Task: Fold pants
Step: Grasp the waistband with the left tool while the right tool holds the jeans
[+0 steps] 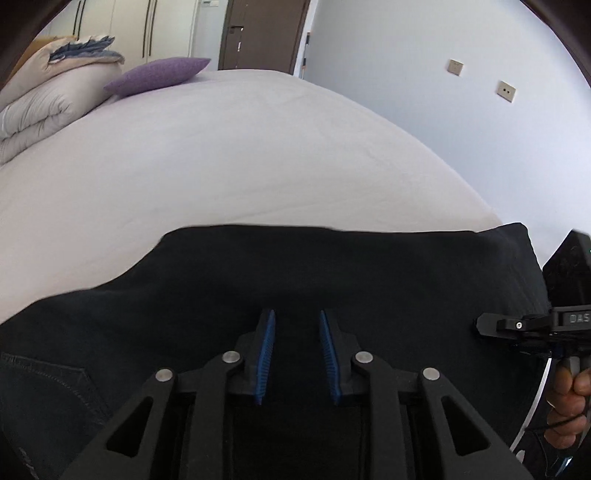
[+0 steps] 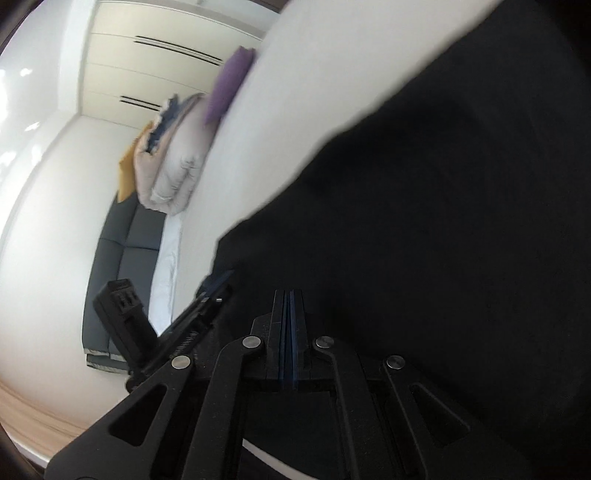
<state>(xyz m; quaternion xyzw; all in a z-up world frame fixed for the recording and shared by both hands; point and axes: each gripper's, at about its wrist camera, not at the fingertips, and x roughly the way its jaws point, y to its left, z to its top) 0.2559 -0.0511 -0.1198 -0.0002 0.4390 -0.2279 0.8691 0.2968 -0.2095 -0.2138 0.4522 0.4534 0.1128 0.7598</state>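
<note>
Dark pants (image 1: 295, 273) lie flat on the near part of a white bed (image 1: 221, 155); a back pocket shows at the lower left. My left gripper (image 1: 297, 314) hovers just over the pants, jaws open, blue pads (image 1: 267, 354) apart and empty. The right gripper's body shows at the right edge (image 1: 517, 325), held by a hand. In the right wrist view, tilted and blurred, my right gripper (image 2: 290, 295) has its pads pressed together over the pants (image 2: 443, 221); no cloth shows between them. The left gripper (image 2: 207, 299) shows at its left.
A purple cushion (image 1: 159, 75) and a folded duvet (image 1: 48, 107) sit at the bed's far left. A wardrobe and a brown door (image 1: 258, 33) stand behind. A white wall with sockets (image 1: 506, 90) is on the right. A grey headboard (image 2: 125, 258) shows beside the bed.
</note>
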